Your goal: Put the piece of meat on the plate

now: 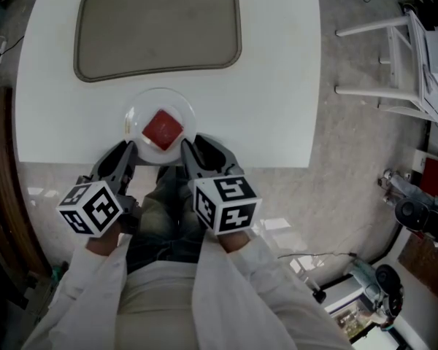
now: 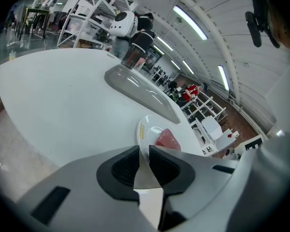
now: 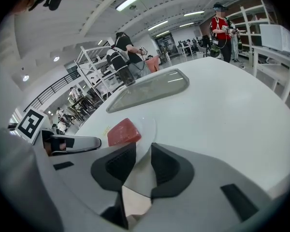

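A red square piece of meat lies flat on a small white round plate near the front edge of the white table. Both grippers hover just in front of that edge, below the plate. My left gripper points at the plate's left side and my right gripper at its right side. In the left gripper view the meat and plate show just beyond the nearly closed jaws, which hold nothing. The right gripper is likewise empty, with the meat ahead to its left.
A large grey tray lies on the far half of the table. White furniture stands on the floor to the right. The person's legs are under the grippers. People stand in the background of the gripper views.
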Motion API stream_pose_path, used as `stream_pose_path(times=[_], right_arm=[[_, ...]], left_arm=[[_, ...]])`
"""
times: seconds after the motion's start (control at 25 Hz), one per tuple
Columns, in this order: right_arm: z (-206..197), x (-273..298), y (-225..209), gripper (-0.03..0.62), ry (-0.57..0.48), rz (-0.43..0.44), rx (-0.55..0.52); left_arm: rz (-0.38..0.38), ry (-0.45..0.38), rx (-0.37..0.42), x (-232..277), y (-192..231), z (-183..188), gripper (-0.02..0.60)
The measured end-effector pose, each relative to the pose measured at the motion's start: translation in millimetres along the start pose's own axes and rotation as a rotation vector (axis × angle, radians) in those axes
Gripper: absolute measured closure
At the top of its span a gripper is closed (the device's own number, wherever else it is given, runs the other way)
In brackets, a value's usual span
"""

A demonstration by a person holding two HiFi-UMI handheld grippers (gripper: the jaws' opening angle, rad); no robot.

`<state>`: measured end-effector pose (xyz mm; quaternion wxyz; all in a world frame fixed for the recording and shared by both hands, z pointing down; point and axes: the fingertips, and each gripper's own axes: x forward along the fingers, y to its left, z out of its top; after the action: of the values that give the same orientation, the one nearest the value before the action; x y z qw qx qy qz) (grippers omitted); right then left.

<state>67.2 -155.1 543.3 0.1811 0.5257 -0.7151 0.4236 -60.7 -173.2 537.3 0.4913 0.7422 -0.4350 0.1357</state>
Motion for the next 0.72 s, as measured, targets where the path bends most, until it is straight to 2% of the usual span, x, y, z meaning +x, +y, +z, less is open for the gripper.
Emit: stream_pose_path(times=[0.36,0.72], right_arm=[[-2.7,0.0,3.1,0.497,0.012,-0.010,0.018],[2.4,-7.9,7.5,0.499,-0.019,0.015,0.045]], left_arm=[[0.007,0.024,0.057,-0.9,2.1,-1.2,0.514],[-0.004,0.011,0.028,-5.5,-2.9,2.6,0.514]])
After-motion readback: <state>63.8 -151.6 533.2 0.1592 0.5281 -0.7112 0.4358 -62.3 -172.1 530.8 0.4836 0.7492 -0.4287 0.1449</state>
